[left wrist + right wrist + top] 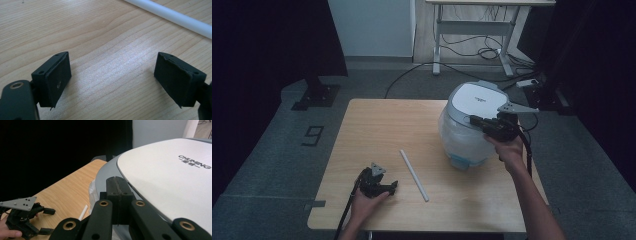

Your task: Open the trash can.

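A round bin with a white lid (477, 100) and grey rim stands at the table's right side, its body wrapped in clear plastic (459, 140). My right gripper (473, 119) is shut, its pads pressed together at the near rim of the lid (170, 182), and the right gripper view shows its closed tips (117, 180) just over the grey rim. My left gripper (393, 187) rests on the table near the front left, open, with bare wood between its pads (112, 60). A white tube (414, 175) lies flat between the two grippers.
The wooden table (377, 130) has bare room at its left and back. Behind it stands a white desk frame (437, 45) with loose cables on the floor. A "9" marking (313, 135) is on the floor at left. Dark curtains hang on both sides.
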The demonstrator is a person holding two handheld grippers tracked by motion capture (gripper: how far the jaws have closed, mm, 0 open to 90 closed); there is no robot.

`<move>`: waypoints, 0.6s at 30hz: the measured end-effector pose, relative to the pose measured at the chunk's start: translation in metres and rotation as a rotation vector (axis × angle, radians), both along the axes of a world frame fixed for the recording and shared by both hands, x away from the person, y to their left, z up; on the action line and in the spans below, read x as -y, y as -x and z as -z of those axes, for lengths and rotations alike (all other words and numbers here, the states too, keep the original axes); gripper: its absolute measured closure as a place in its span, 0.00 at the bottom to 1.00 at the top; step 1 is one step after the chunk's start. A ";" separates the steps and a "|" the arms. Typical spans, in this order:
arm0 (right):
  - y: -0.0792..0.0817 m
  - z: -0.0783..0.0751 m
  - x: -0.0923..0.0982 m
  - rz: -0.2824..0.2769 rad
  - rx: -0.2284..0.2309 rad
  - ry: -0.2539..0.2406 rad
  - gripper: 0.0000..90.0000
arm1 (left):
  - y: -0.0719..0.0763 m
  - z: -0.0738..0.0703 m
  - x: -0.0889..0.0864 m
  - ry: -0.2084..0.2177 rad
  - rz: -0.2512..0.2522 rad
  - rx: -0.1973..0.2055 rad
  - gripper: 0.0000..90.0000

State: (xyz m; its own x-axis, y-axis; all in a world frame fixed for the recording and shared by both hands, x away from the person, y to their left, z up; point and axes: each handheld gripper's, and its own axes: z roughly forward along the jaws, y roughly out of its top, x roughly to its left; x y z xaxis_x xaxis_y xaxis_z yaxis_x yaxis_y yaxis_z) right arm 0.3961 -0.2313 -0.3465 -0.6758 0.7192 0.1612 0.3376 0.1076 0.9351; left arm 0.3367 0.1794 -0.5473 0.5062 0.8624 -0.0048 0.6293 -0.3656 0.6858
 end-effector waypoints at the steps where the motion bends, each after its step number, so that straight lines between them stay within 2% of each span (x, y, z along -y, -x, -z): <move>1: 0.000 0.000 0.000 -0.001 -0.001 0.000 1.00 | 0.000 0.000 0.000 -0.002 0.001 -0.001 0.15; 11: 0.002 -0.002 0.000 -0.003 -0.012 0.002 1.00 | 0.000 0.000 0.000 0.000 0.001 0.000 0.15; 13: 0.005 -0.003 0.000 0.005 -0.001 0.016 1.00 | 0.000 0.000 0.000 0.001 0.000 0.001 0.15; 18: 0.020 -0.006 0.010 0.018 0.050 0.009 1.00 | 0.000 0.000 0.000 0.003 0.000 0.001 0.15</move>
